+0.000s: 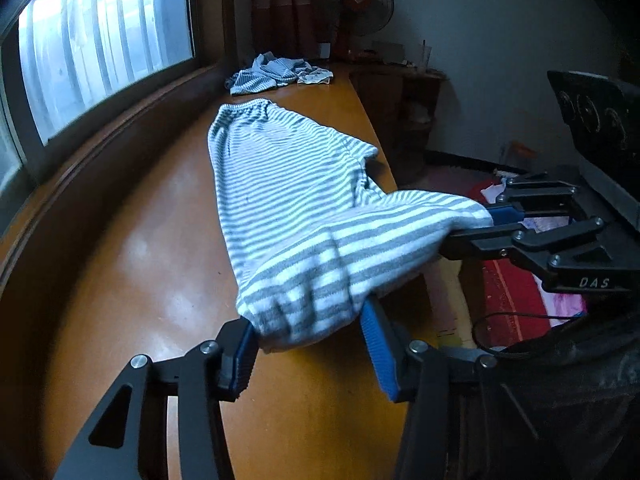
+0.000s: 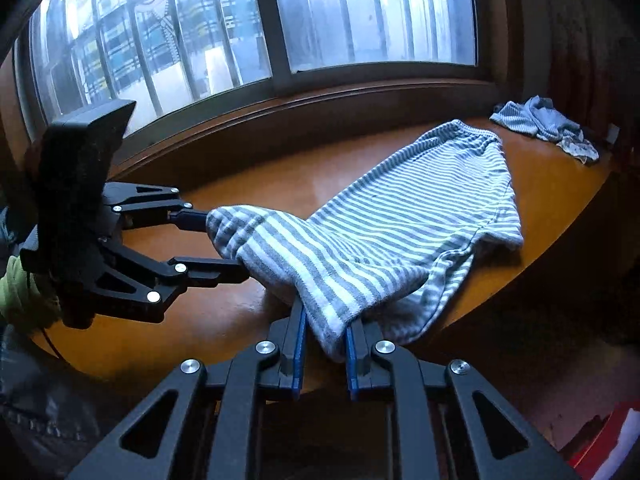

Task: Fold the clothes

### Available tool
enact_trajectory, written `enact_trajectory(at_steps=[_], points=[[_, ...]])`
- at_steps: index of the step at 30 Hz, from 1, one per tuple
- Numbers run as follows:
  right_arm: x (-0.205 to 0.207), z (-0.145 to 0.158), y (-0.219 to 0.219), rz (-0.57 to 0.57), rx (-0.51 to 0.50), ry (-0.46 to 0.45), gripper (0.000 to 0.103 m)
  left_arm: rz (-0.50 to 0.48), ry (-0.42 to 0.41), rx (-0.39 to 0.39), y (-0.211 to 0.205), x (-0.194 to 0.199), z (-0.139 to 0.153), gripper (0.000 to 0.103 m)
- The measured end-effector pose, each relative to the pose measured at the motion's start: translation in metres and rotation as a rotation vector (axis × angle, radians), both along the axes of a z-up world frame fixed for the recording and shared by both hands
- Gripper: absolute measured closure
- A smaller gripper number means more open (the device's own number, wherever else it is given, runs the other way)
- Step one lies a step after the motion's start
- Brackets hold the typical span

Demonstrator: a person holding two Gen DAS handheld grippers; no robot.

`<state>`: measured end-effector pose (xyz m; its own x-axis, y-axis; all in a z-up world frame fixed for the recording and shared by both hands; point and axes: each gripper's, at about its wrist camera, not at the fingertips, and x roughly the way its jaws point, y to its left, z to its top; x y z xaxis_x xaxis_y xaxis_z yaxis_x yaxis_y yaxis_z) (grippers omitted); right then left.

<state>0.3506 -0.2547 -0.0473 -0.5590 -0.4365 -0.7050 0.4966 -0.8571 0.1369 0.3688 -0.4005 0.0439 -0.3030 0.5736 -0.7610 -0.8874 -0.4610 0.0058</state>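
Only legible txt: white letters "DAS" on the black plastic linkage arm of the right gripper (image 1: 498, 222), seen from the left wrist cam. Round dial-like marks on the black block above it are too blurred to read. Right wrist cam: nothing readable.

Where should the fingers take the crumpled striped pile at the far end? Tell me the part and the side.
Grip the crumpled pile at its raised middle fold, coming from above on the near side. It lies bunched in a heap on the table with no flat edge showing, and the window sill closes off the far side.
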Motion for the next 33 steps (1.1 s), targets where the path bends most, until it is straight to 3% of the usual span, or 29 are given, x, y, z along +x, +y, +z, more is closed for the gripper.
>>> enact_trajectory(at_steps=[10, 20, 26, 31, 33], points=[[-0.039, 0.014, 0.008, -0.069, -0.005, 0.035, 0.086, 0.009, 0.048, 0.001, 0.026, -0.054, 0.013, 0.055], [-0.101, 0.014, 0.023, -0.148, -0.036, 0.071, 0.086, 0.071, 0.005, 0.010, 0.062, -0.101, 0.015, 0.055], [-0.129, -0.004, 0.030, -0.211, -0.003, 0.067, 0.086, 0.100, 0.011, -0.024, 0.093, -0.124, -0.002, 0.054], [-0.154, -0.033, 0.038, -0.244, 0.014, -0.003, 0.084, 0.165, 0.008, -0.068, 0.113, -0.143, -0.037, 0.045], [-0.166, -0.047, 0.042, -0.253, 0.008, -0.050, 0.081, 0.190, -0.009, -0.043, 0.113, -0.149, -0.047, 0.042]])
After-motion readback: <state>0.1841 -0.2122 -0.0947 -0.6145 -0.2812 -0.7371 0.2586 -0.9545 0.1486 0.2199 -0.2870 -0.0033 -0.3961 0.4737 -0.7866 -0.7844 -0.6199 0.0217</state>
